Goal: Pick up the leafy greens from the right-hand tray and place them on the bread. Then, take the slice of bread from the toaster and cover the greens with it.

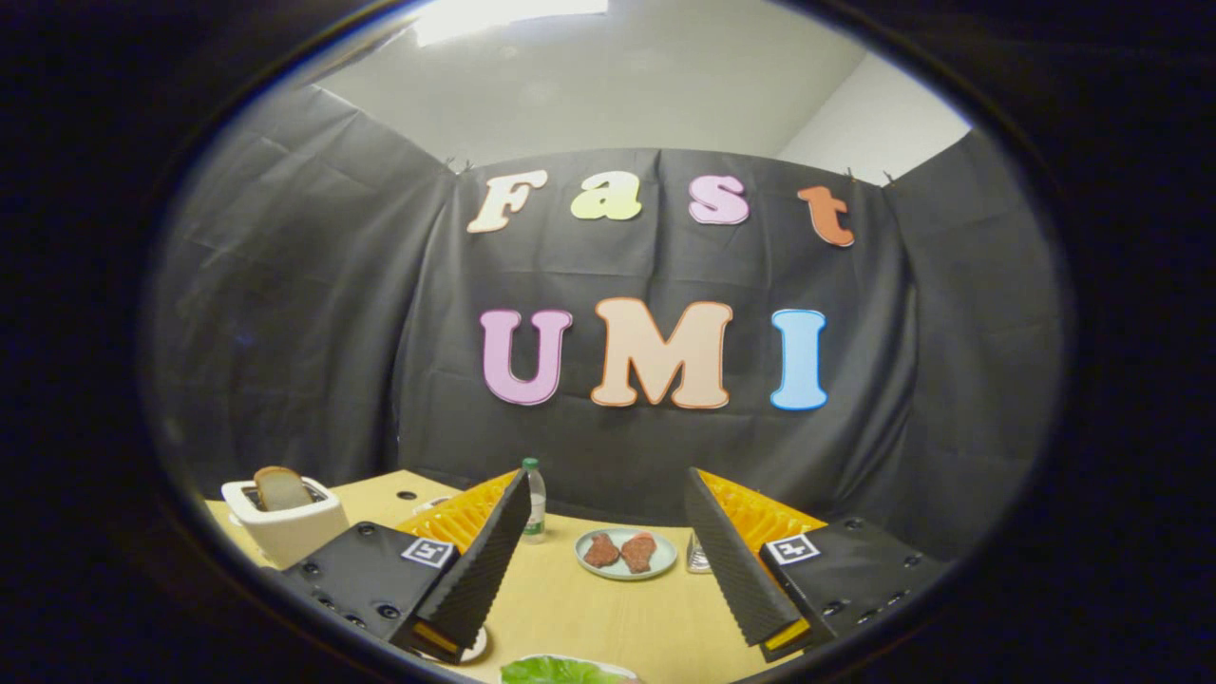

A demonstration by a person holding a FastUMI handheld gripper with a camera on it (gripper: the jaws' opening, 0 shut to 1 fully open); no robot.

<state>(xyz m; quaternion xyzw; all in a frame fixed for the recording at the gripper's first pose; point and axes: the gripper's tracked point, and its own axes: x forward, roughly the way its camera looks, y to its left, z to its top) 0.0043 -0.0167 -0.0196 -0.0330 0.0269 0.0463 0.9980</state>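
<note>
My gripper hangs open above the wooden table, nothing between its fingers. A white toaster stands at the far left of the table, beyond my left finger, with a slice of bread sticking up out of its slot. Leafy greens lie on a pale tray just below and between the fingertips, only their top edge showing. A white plate edge peeks out under the left finger; what lies on it is hidden.
A small plate with two reddish-brown meat pieces sits ahead between the fingers. A clear bottle with a green cap stands behind the left finger, a small glass shaker by the right finger. Black cloth walls close the booth.
</note>
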